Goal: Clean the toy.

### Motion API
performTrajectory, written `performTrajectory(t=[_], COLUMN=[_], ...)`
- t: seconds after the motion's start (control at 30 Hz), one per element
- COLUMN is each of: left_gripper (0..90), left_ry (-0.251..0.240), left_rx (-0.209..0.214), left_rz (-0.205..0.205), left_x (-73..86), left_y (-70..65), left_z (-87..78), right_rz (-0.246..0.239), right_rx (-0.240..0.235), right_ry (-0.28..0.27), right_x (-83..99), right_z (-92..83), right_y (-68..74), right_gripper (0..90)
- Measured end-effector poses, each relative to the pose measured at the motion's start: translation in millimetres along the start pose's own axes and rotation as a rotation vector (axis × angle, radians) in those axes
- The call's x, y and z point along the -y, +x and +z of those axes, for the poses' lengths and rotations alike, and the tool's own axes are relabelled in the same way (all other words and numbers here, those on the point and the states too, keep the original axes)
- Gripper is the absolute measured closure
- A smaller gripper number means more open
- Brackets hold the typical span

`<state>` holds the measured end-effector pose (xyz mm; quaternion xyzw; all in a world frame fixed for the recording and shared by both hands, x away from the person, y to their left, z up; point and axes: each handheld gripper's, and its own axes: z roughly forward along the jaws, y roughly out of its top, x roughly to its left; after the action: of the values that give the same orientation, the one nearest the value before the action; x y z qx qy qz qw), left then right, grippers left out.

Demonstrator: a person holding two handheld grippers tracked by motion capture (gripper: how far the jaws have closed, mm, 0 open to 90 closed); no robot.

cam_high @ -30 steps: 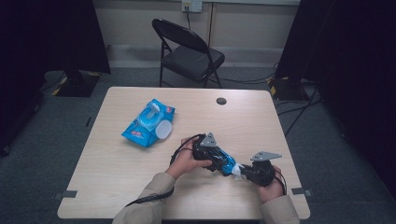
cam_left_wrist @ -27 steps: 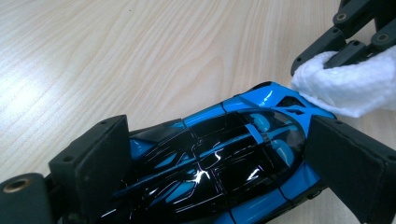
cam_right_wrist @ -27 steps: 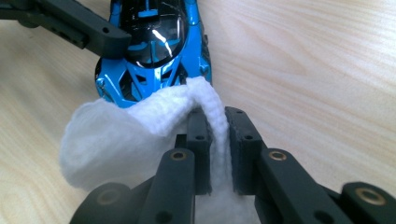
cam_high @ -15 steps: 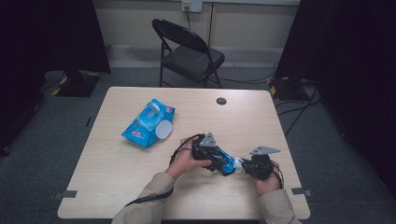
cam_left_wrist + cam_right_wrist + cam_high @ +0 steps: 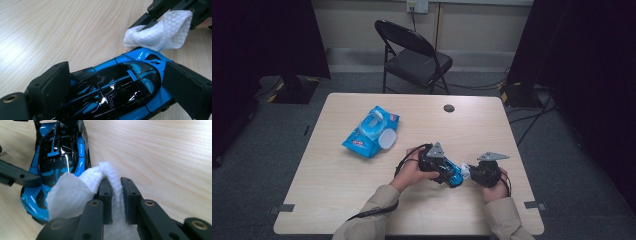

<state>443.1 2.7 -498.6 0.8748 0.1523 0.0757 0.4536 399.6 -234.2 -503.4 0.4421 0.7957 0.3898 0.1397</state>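
High view: right gripper (image 5: pixel 468 172), jaws pinching the white wipe (image 5: pixel 465 171), has edged left onto the blue toy car (image 5: pixel 452 174), held in the left gripper (image 5: pixel 447 172); wiping looks underway.

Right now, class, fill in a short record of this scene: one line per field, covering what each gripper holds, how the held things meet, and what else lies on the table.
left gripper: shut on the blue toy car, jaws on its sides
right gripper: shut on a white wipe
contact: wipe touches the car's end
surface: wooden table
also on table: blue wipes pack, lid open, apart from the car
beyond table: black folding chair
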Motion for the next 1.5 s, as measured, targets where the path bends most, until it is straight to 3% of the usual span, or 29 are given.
performTrajectory(t=[0.67, 1.2, 1.5], left_gripper=[7.9, 8.0, 8.1], left_ry=[0.010, 0.002, 0.007], left_rx=[0.003, 0.003, 0.004], left_rz=[0.003, 0.002, 0.004], left_x=[-0.9, -0.3, -0.9], left_y=[0.1, -0.1, 0.3], left_z=[-0.4, -0.1, -0.3], right_rz=[0.022, 0.040, 0.028], right_rx=[0.025, 0.028, -0.020], right_ry=[-0.015, -0.073, -0.100], right_x=[-14.6, -20.4, -13.2], right_z=[11.1, -15.9, -37.0], right_y=[-3.4, -11.8, -4.2], right_gripper=[79.3, 81.2, 81.6])
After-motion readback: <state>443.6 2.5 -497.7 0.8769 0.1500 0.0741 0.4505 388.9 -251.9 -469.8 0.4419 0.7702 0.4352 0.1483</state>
